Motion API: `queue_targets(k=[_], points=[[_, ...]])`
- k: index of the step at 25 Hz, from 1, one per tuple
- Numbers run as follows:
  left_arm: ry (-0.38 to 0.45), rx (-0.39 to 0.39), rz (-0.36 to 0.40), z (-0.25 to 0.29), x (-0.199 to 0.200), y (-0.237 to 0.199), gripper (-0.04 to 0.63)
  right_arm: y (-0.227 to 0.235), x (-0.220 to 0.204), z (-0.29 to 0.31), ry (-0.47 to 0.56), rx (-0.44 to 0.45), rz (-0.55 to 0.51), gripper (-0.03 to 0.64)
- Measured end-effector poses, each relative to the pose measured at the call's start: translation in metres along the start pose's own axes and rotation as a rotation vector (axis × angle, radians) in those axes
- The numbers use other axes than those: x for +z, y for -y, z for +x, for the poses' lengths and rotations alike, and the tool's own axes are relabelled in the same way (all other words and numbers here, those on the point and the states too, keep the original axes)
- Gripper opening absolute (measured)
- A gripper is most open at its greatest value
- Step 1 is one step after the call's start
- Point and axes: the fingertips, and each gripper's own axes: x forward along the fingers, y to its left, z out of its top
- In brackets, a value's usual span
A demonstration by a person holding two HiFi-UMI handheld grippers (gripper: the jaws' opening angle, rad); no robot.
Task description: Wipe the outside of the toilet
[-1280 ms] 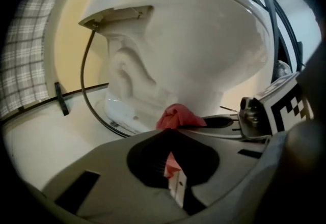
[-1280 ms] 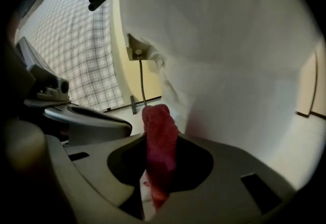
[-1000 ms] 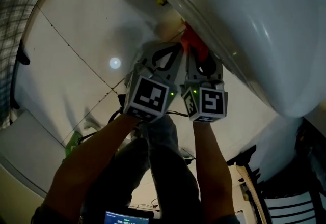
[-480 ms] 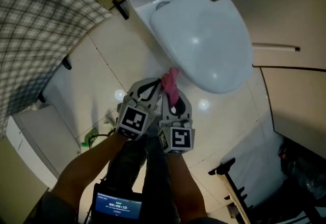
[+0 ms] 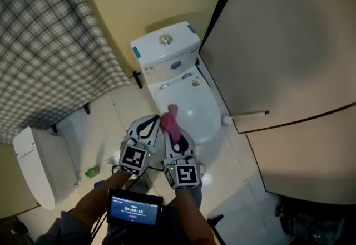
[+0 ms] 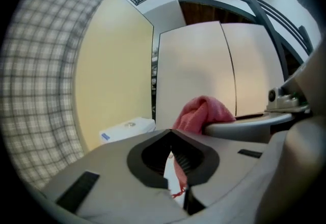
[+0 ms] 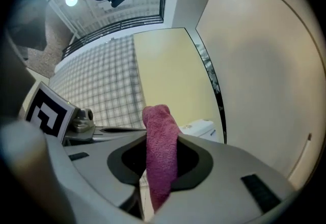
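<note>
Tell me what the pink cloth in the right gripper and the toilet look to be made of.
Pink cloth: likely terry or microfibre; its surface shows a fuzzy nap, and it folds softly where the right gripper clamps it. Toilet: probably glazed ceramic, smooth white with a faint sheen; the lid could be plastic, which the view cannot settle.

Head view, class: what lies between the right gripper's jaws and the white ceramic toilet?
Only a pink terry cloth. It is clamped in the right gripper and sticks out toward the white ceramic toilet. The head view shows this, and nothing else fills that stretch.
</note>
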Motion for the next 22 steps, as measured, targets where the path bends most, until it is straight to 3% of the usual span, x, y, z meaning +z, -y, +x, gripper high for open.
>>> queue_targets(k=[4, 7, 11, 17, 22], points=[[0.039, 0.128, -0.047, 0.021, 0.061, 0.031, 0.014, 0.041, 0.062, -0.020, 0.006, 0.140, -0.073, 0.086], [0.092, 0.226, -0.089, 0.048, 0.110, 0.065, 0.015, 0.074, 0.114, -0.031, 0.040, 0.320, -0.142, 0.086], [0.170, 0.410, -0.150, 0.066, 0.151, 0.093, 0.015, 0.109, 0.158, -0.048, -0.014, 0.538, -0.218, 0.086], [0.169, 0.550, -0.119, 0.044, 0.186, 0.124, 0.015, 0.131, 0.193, -0.080, 0.018, 0.611, -0.215, 0.086], [0.162, 0.601, -0.166, 0.010, 0.210, 0.143, 0.015, 0.117, 0.205, -0.099, 0.028, 0.653, -0.217, 0.084]])
